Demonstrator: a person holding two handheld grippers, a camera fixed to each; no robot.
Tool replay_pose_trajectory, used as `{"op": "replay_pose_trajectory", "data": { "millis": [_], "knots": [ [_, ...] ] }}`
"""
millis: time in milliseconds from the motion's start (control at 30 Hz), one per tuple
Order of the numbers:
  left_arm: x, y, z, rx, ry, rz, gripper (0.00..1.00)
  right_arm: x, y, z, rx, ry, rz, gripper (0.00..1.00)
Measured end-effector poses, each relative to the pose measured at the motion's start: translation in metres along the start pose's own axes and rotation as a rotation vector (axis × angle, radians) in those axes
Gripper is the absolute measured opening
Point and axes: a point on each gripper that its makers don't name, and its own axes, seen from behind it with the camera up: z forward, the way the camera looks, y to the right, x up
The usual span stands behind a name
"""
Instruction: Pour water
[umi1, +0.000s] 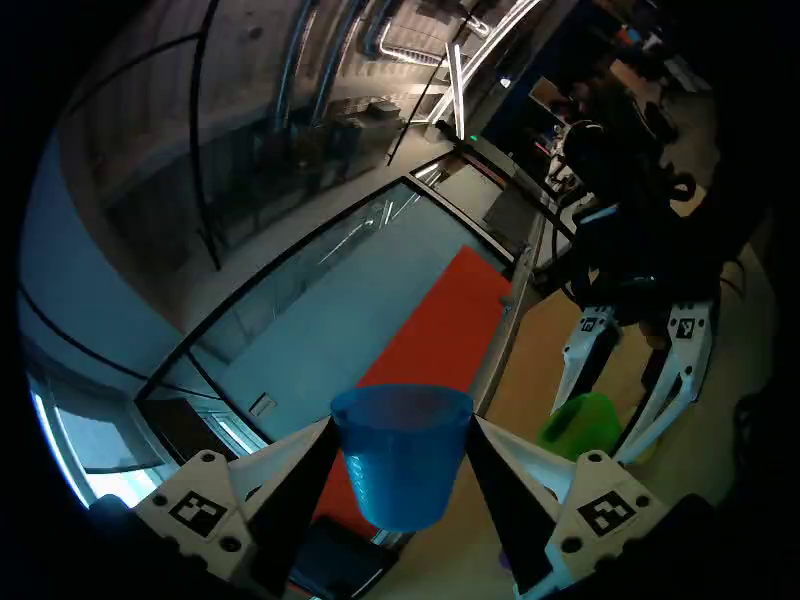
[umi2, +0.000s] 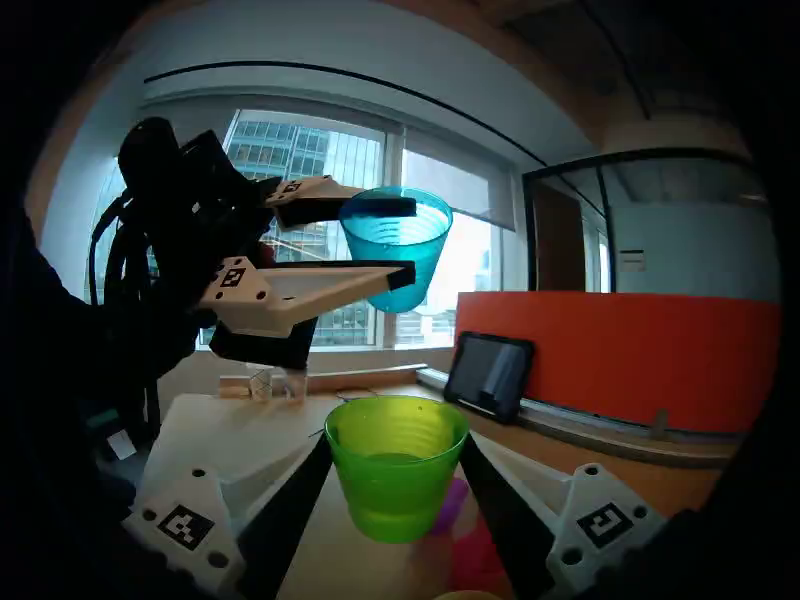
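A translucent blue cup (umi1: 402, 455) sits between the two fingers of my left gripper (umi1: 400, 470), which is shut on it; the view tilts up toward walls and ceiling. From the right gripper view the same blue cup (umi2: 396, 243) hangs high in the air, tipped sideways, held by the left gripper (umi2: 400, 240). My right gripper (umi2: 397, 480) is shut on a green cup (umi2: 397, 475) that stands upright with liquid in its bottom, low over the table (umi2: 230, 430). In the left gripper view the green cup (umi1: 582, 425) sits between the right gripper's white fingers (umi1: 690, 365).
A dark tablet (umi2: 490, 373) leans at the table's back edge before an orange partition (umi2: 640, 350). Small pink and purple objects (umi2: 465, 545) lie just behind the green cup. Windows (umi2: 320, 180) are behind; a hand and cables (umi2: 150, 260) hold the left gripper.
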Motion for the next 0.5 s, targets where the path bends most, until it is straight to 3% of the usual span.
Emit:
{"op": "replay_pose_trajectory", "data": {
  "millis": [500],
  "knots": [
    [-0.019,-0.017,0.0,0.018,-0.027,-0.37,0.86,0.006,0.001,-0.005,-0.013,0.009,0.0,0.9]
  ]
}}
